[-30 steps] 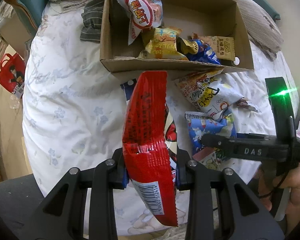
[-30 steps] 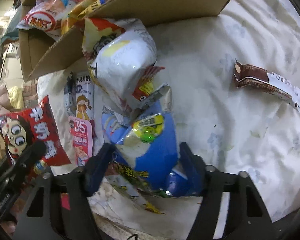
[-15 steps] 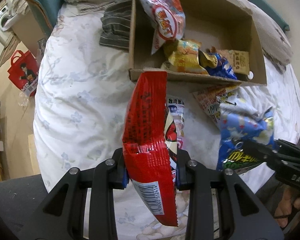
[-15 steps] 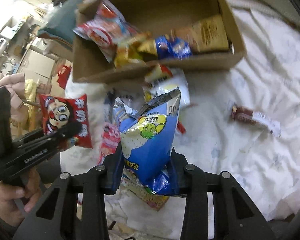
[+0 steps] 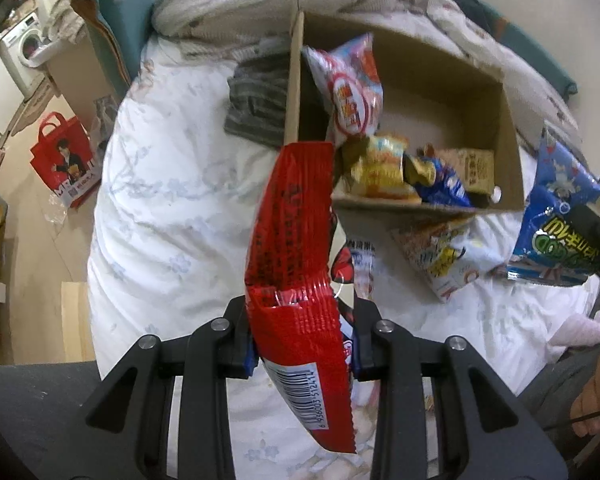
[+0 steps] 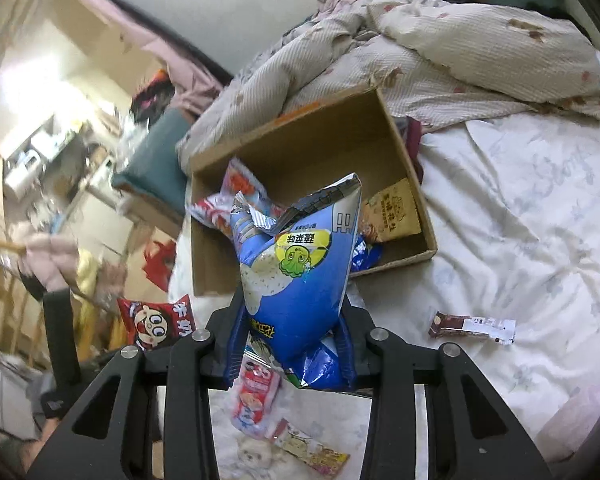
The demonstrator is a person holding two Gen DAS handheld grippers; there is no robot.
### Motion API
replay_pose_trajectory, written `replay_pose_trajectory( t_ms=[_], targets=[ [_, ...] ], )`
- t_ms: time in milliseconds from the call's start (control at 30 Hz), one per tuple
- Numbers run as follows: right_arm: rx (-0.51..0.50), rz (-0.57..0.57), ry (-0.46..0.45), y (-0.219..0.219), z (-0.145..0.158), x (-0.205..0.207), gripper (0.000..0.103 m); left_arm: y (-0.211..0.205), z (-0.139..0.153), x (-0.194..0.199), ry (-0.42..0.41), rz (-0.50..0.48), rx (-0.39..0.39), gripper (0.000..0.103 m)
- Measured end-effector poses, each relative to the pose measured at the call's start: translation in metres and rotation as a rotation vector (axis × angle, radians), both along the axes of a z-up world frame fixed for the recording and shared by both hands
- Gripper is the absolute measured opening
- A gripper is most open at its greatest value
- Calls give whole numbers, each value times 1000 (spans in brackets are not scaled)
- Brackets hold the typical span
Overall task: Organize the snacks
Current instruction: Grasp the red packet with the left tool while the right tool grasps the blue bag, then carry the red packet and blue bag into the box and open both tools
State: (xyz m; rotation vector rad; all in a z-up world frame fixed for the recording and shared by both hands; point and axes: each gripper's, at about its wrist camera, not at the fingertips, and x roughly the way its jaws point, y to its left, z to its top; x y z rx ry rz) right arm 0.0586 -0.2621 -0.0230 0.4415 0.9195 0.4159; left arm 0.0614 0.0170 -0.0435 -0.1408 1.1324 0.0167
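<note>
Red bag (image 5: 296, 248) sits clamped in your left gripper (image 5: 304, 344), held above the bed (image 5: 172, 208) just short of the box (image 5: 508, 148). That box already holds several packs (at least four show), so you are partway through. One white pack (image 5: 444, 256) lies on the sheet beside it.

From the right wrist, your right gripper (image 6: 290, 344) grips a blue bag (image 6: 296, 276), raised in front of the box and not yet in. A brown bar (image 6: 470, 325) lies well apart on the sheet, and a pink pack (image 6: 254, 400) and a yellow pack (image 6: 314, 450) wait below the jaws. I judge at least six snacks are left.
</note>
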Motion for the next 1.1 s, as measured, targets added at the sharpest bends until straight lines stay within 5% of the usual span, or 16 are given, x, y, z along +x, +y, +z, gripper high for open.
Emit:
replay_pose_trajectory(
  t_ms=[567, 1100],
  targets=[
    [28, -94, 0, -29, 21, 42, 40, -31, 60, 47, -130, -87, 21, 29],
    [-103, -29, 57, -5, -10, 131, 40, -101, 39, 135, -101, -176, 113, 29]
  ],
)
